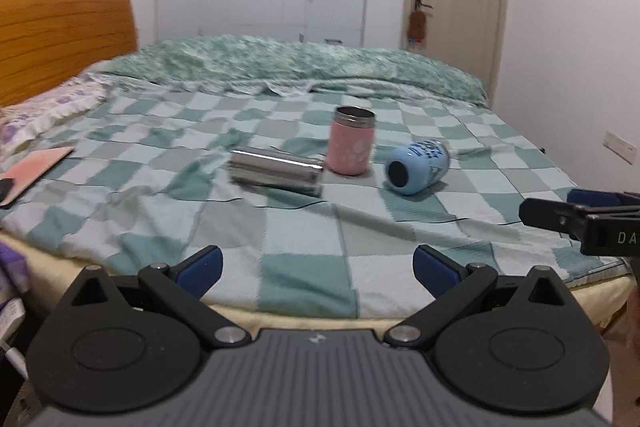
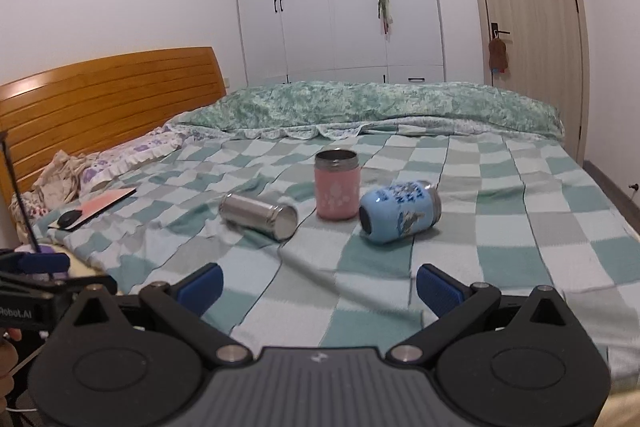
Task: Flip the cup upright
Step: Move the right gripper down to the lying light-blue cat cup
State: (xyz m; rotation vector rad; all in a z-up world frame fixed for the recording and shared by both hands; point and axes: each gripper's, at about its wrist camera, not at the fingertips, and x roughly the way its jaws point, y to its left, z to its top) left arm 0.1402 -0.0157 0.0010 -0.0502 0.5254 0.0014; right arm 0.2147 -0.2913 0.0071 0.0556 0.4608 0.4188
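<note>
Three cups sit mid-bed on the checked blanket. A steel cup (image 1: 276, 171) (image 2: 259, 215) lies on its side at the left. A pink cup (image 1: 350, 141) (image 2: 337, 187) stands upright in the middle. A blue patterned cup (image 1: 416, 167) (image 2: 400, 213) lies on its side at the right, base toward me. My left gripper (image 1: 318, 267) is open and empty near the bed's front edge, well short of the cups. My right gripper (image 2: 320, 287) is open and empty, also short of them; it also shows at the right edge of the left wrist view (image 1: 580, 215).
A pink notebook with a dark object on it (image 2: 94, 209) (image 1: 36, 167) lies at the left of the bed. Pillows (image 2: 120, 159) and the wooden headboard (image 2: 108, 99) are at the left; a folded green duvet (image 2: 380, 103) lies across the back. Wardrobe and door stand behind.
</note>
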